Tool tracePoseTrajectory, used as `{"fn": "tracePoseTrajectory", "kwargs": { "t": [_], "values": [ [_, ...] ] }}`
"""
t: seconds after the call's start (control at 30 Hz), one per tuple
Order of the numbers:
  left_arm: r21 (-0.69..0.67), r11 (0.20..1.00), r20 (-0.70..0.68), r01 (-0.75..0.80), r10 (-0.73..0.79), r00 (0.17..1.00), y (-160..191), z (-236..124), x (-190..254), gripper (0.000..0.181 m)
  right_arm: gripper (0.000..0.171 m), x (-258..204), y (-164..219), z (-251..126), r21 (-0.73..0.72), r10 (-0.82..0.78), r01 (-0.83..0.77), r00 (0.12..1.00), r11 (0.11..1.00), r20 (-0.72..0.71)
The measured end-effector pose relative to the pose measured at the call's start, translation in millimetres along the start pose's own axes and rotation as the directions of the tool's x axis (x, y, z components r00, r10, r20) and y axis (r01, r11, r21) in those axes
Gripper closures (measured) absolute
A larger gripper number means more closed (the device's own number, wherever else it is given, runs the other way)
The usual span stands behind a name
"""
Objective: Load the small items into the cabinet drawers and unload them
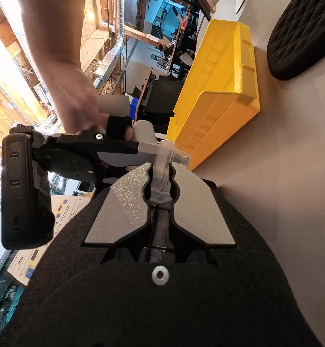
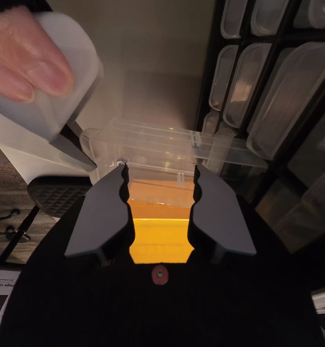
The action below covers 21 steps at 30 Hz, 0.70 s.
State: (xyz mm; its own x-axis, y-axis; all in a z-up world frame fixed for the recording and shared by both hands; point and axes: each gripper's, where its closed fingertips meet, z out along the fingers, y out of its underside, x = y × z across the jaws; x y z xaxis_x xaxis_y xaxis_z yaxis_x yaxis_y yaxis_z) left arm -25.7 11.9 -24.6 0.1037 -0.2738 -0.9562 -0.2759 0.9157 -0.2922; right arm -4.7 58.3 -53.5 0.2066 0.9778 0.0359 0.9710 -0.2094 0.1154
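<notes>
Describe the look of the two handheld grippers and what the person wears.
Each gripper, left and right, has flat grey fingers with wavy black-edged inner sides, on a black textured body. A black strap wraps one finger; the forearm is bare.

Yellow bin [image 1: 223, 105] beside black cushion [image 1: 304, 37].

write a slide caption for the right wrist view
Open right tongs hover over a pulled-out clear drawer holding a small nut, yellow bin below.

The clear drawer's [image 2: 158, 150] rear end is hidden inside the cabinet [image 2: 270, 93]; contents perhaps unreadable.
</notes>
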Motion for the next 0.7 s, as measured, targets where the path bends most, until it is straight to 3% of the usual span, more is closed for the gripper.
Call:
{"fn": "tracePoseTrajectory", "kwargs": {
  "t": [0.7],
  "values": [
    [0.005,1.0,0.02,0.008,-0.008,1.0,0.6,-0.9,-4.7,0.167,0.107,-1.6,-4.2,-2.7,0.023,0.026,-0.027,0.999,0.999,0.045]
  ]
}}
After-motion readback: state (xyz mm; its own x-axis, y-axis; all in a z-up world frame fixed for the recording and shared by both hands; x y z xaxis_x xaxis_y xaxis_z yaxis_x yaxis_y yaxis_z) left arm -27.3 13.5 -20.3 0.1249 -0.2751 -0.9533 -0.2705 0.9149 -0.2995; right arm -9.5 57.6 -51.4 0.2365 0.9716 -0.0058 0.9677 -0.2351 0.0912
